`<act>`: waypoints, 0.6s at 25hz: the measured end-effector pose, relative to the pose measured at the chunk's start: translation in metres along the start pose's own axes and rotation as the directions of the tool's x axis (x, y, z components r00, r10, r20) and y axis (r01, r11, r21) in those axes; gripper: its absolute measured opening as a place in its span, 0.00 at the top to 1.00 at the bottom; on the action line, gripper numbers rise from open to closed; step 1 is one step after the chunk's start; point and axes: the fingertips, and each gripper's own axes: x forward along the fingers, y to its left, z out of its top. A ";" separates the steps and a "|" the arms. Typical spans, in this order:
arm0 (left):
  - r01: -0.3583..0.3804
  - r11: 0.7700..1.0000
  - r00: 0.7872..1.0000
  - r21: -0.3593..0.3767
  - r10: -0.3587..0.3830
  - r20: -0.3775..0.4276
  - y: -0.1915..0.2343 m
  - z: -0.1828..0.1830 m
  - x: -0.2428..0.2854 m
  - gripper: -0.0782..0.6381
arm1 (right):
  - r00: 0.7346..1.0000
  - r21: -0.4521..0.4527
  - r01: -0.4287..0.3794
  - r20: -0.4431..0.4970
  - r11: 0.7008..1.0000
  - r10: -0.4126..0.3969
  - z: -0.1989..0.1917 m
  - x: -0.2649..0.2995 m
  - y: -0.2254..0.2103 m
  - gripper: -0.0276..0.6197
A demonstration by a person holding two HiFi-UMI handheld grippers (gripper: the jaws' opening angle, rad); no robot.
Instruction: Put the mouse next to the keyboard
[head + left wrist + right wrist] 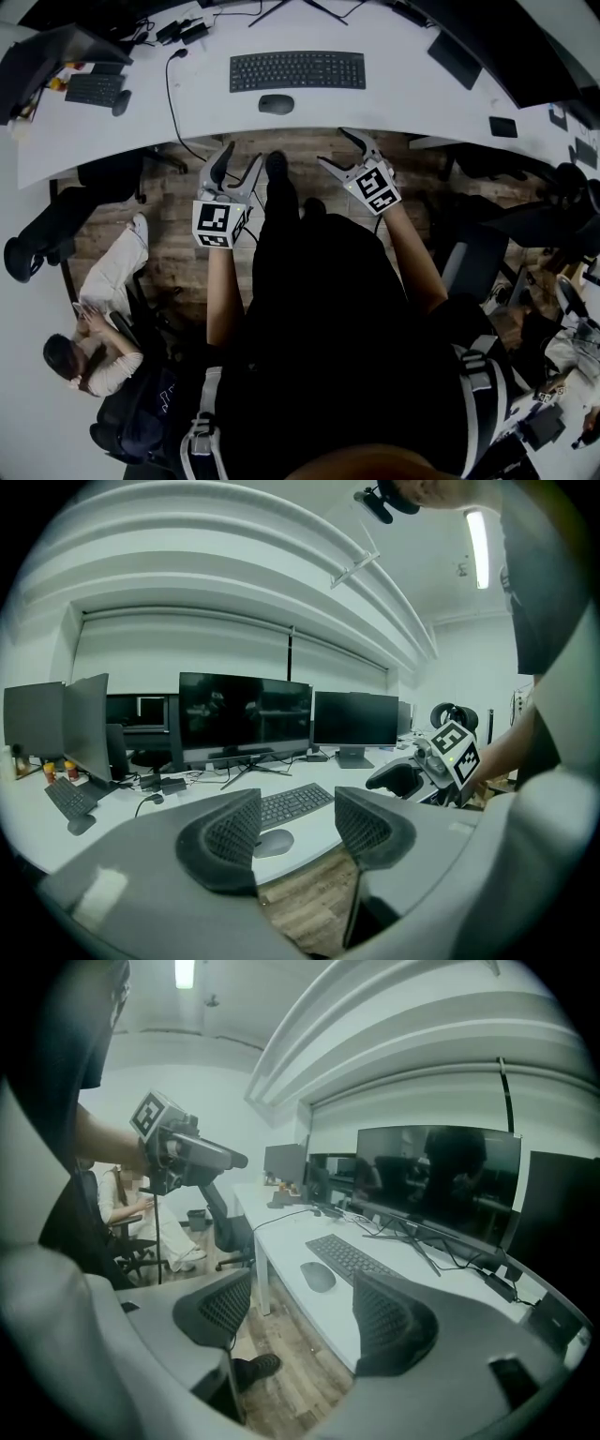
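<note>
White desktop (403, 94) is filling the upper part of the head view. The dark mouse (276, 104) is lying on it close to the front edge, just in front of the black keyboard (297, 70) and a little left of its middle. It is near the keyboard but not beside it, which I am reading as the reason the job is not yet done. I am holding both tools out over the wooden floor (178, 202), short of the desk and touching nothing. The left gripper (241, 157) is pointing almost straight at the mouse, its jaws standing wide with only air between the ribbed pads. Its own view is framing the mouse and part of the keyboard in that gap, so I am judging it the better lined-up tool for the pickup. The right gripper (336, 147) is likewise spread wide and empty, angled in from the other side, and I am guessing it is waiting in reserve. Wide jaws are making sense here — the mouse is low and rounded and will likely need a pad down each flank. Bare desk is showing to the keyboard's right, well apart from the cable (169, 98) on the left, so that is looking like the natural spot.
</note>
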 end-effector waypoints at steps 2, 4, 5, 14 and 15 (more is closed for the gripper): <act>0.008 1.000 1.000 0.000 -0.008 -0.004 0.006 0.001 0.008 0.55 | 1.000 0.007 -0.007 -0.012 1.000 0.008 -0.001 0.008 -0.002 0.43; 0.017 1.000 1.000 0.006 -0.017 -0.008 0.012 0.003 0.016 0.55 | 1.000 0.010 -0.014 -0.020 1.000 0.014 -0.001 0.015 -0.005 0.43; 0.022 1.000 1.000 0.008 -0.022 -0.011 0.015 0.003 0.020 0.55 | 1.000 0.010 -0.017 -0.025 1.000 0.017 0.000 0.020 -0.006 0.43; 0.048 0.999 0.998 -0.008 -0.049 -0.032 0.053 0.002 0.048 0.55 | 0.998 0.007 -0.039 -0.055 0.999 0.039 0.013 0.061 -0.021 0.43; 0.053 0.999 0.998 -0.009 -0.053 -0.036 0.057 0.001 0.051 0.55 | 0.997 0.008 -0.041 -0.062 0.999 0.042 0.013 0.065 -0.023 0.43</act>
